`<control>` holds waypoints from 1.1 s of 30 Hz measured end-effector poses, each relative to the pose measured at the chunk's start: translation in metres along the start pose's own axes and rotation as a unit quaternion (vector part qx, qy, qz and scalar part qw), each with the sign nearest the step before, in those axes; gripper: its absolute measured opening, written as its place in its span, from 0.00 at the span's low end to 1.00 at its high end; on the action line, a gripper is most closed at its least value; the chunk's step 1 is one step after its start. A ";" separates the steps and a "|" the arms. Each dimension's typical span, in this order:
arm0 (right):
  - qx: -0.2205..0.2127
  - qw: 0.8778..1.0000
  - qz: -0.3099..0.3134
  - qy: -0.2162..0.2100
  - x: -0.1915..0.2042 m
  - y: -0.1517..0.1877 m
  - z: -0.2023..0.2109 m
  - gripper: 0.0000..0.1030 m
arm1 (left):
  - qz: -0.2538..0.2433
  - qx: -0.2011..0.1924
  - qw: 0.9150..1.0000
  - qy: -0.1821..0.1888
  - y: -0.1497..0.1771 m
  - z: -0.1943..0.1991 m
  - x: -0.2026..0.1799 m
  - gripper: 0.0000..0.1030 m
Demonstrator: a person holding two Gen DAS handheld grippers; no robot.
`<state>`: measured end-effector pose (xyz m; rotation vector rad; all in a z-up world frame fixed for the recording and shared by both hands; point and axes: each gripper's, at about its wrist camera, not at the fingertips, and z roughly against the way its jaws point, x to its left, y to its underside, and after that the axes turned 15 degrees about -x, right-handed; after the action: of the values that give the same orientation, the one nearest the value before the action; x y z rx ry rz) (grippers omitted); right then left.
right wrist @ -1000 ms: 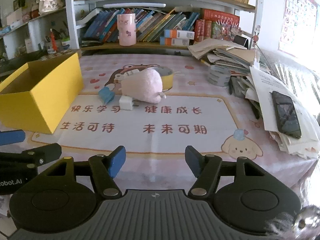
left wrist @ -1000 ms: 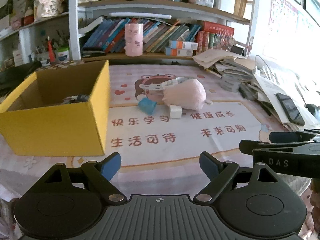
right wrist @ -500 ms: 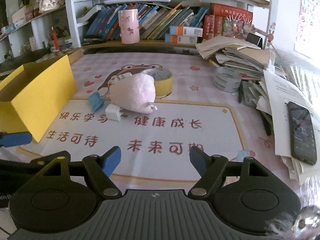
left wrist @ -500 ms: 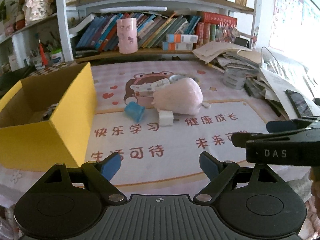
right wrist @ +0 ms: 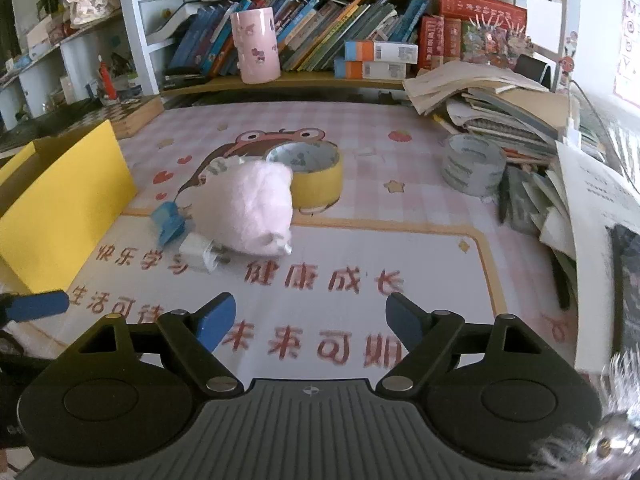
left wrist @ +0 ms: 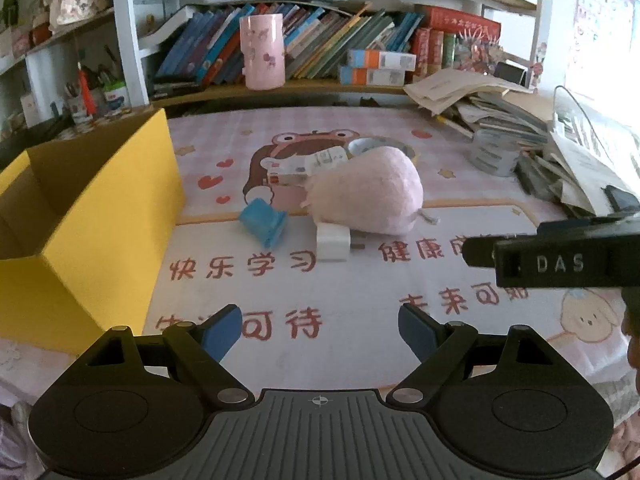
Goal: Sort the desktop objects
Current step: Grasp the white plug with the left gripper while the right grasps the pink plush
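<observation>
A pink plush toy (left wrist: 366,194) (right wrist: 246,208) lies mid-mat. Touching its near side are a white charger plug (left wrist: 333,241) (right wrist: 197,257) and, left of that, a small blue object (left wrist: 264,222) (right wrist: 168,222). Behind the plush sit a yellow tape roll (right wrist: 316,176) and a white packet (left wrist: 304,166). The yellow cardboard box (left wrist: 92,216) (right wrist: 60,204) stands open at the left. My left gripper (left wrist: 320,330) is open and holds nothing, short of the objects. My right gripper (right wrist: 310,318) has its jaws opening, nothing between them.
A grey tape roll (right wrist: 472,168), a messy stack of books and papers (right wrist: 500,100) and a dark phone (right wrist: 628,280) crowd the right side. A bookshelf with a pink cup (left wrist: 262,52) runs along the back. The right gripper's body (left wrist: 560,258) juts in at the left view's right edge.
Both grippers have moved forward over the mat toward the plush and small objects. The right gripper's jaws have spread wider. The left jaws stay the same.
</observation>
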<state>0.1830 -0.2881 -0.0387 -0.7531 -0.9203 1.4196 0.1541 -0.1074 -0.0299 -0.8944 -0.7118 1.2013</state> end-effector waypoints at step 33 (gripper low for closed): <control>0.013 0.997 0.014 -0.075 0.003 -0.038 -0.076 0.84 | -0.008 0.033 0.999 0.011 -0.014 -0.105 -0.004 0.41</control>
<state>0.2674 -0.2798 -0.0404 -0.6485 -1.0093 1.5254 0.2487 -0.1339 -0.0685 -0.8449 -0.6569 1.1932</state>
